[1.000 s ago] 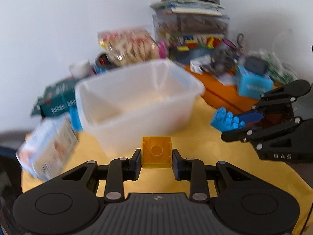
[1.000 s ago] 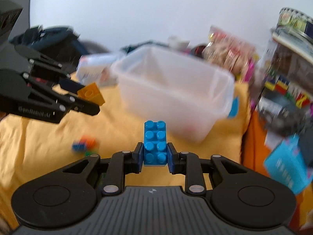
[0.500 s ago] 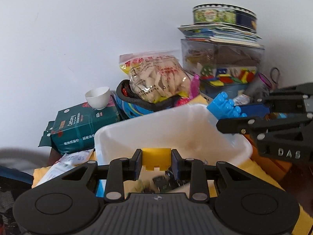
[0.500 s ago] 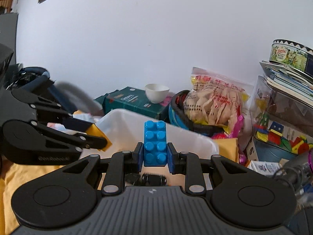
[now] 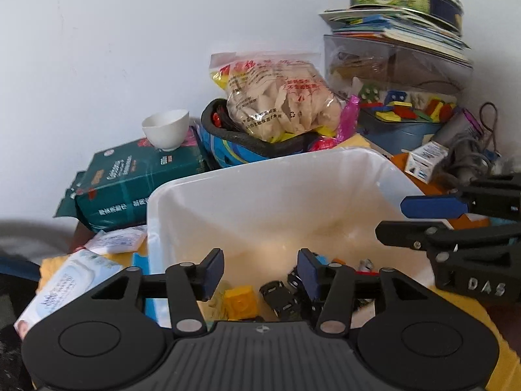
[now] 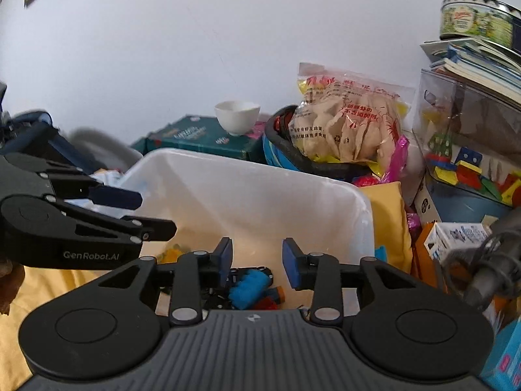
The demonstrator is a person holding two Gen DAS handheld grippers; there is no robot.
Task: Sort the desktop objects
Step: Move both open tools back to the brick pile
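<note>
Both tools hang over the white bin (image 5: 260, 195), their jaws just spread apart and gripping nothing. Below the left tool (image 5: 257, 272) the yellow brick (image 5: 241, 301) lies on the bin's floor beside a black toy car (image 5: 280, 296). Under the right tool (image 6: 257, 262) the blue brick (image 6: 249, 286) rests among other small toys in the same bin.

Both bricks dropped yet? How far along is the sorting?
Done: the yellow brick and blue brick lie in the white bin among other small toys. In hand: nothing; the left gripper and right gripper have just been opening, jaws empty over the bin. Left: these views don't show any loose pieces outside it.
</note>
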